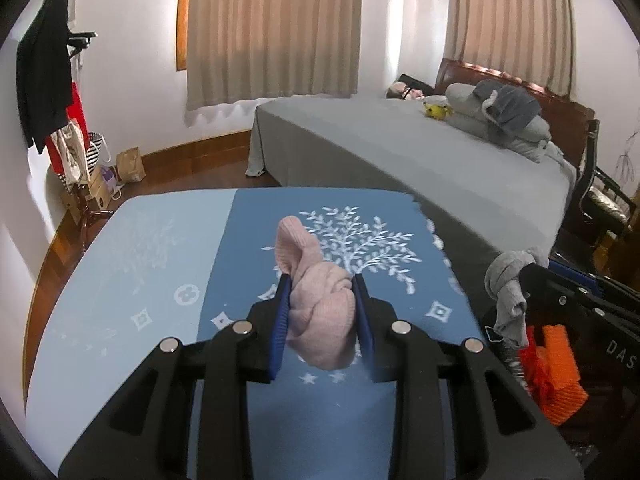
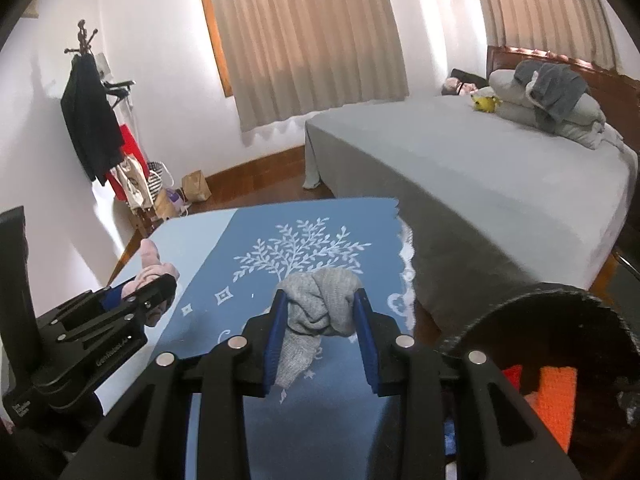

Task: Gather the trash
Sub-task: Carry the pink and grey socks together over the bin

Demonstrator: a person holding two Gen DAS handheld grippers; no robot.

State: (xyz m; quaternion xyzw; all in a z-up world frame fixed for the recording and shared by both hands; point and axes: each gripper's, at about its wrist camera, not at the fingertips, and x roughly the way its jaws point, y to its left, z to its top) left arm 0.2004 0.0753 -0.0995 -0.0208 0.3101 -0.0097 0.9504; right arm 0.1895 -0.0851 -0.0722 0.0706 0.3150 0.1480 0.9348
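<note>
My left gripper (image 1: pixel 322 280) is shut on a knotted pink sock (image 1: pixel 316 300) and holds it above a blue table cloth with a white tree print (image 1: pixel 224 264). The pink sock also shows at the left of the right wrist view (image 2: pixel 150 270). My right gripper (image 2: pixel 318 296) is shut on a knotted grey sock (image 2: pixel 320 304) above the same cloth (image 2: pixel 256 236). The grey sock also shows at the right of the left wrist view (image 1: pixel 510 280). A dark round bin (image 2: pixel 532 300) stands at the lower right, with orange material (image 2: pixel 556 396) inside it.
A bed with a grey sheet (image 1: pixel 440 152) lies beyond the table, with pillows and a yellow toy (image 1: pixel 438 111) at its head. A coat stand with clothes and bags (image 1: pixel 44 80) is at the left wall. A wooden chair (image 1: pixel 600 192) stands at the far right.
</note>
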